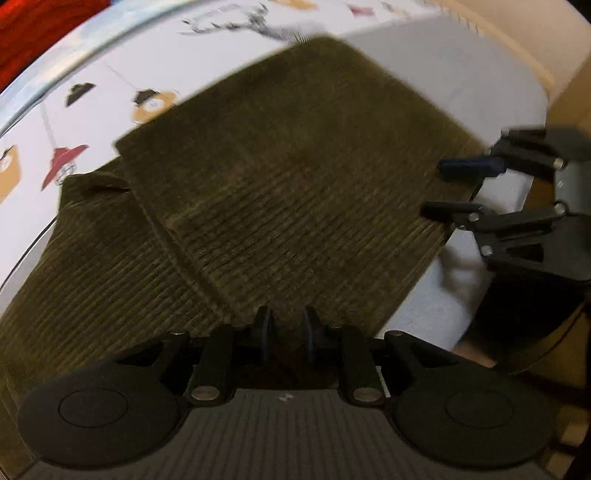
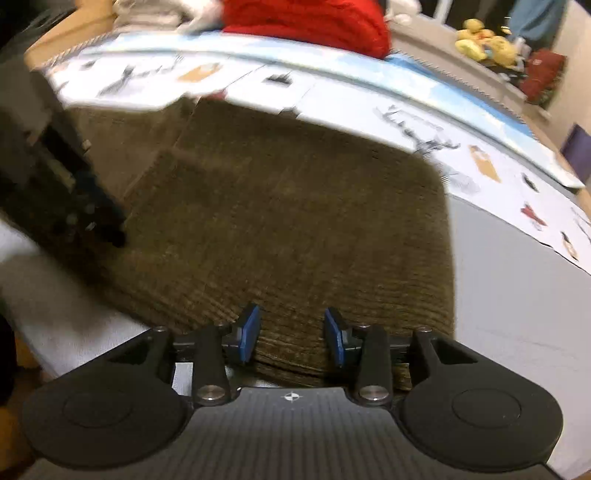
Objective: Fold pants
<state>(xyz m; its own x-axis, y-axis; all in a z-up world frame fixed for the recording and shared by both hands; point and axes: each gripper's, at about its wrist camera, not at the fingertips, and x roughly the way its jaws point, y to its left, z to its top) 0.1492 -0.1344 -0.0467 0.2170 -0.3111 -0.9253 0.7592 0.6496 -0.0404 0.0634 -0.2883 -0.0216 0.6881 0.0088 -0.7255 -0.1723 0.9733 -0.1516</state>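
Observation:
Olive corduroy pants (image 1: 288, 177) lie folded into a thick rectangle on a pale grey pad (image 1: 480, 85). My left gripper (image 1: 287, 325) hangs over the fold's near edge with its jaws a narrow gap apart; ribbed cloth shows in the gap, and no pad visibly presses on it. In the right wrist view the left gripper (image 2: 110, 221) is a dark blur over the left edge of the pants (image 2: 280, 221). My right gripper (image 2: 291, 332) stands open, blue pads wide apart above the stacked near edge. From the left wrist view, the right gripper (image 1: 434, 189) sits at the pants' right edge.
A printed white sheet (image 2: 480, 166) with lamps and a deer covers the surface beyond the pad (image 2: 517, 295). A red knitted cloth (image 2: 306, 18) is piled at the back. Yellow plush toys (image 2: 484, 40) sit on a ledge at the far right.

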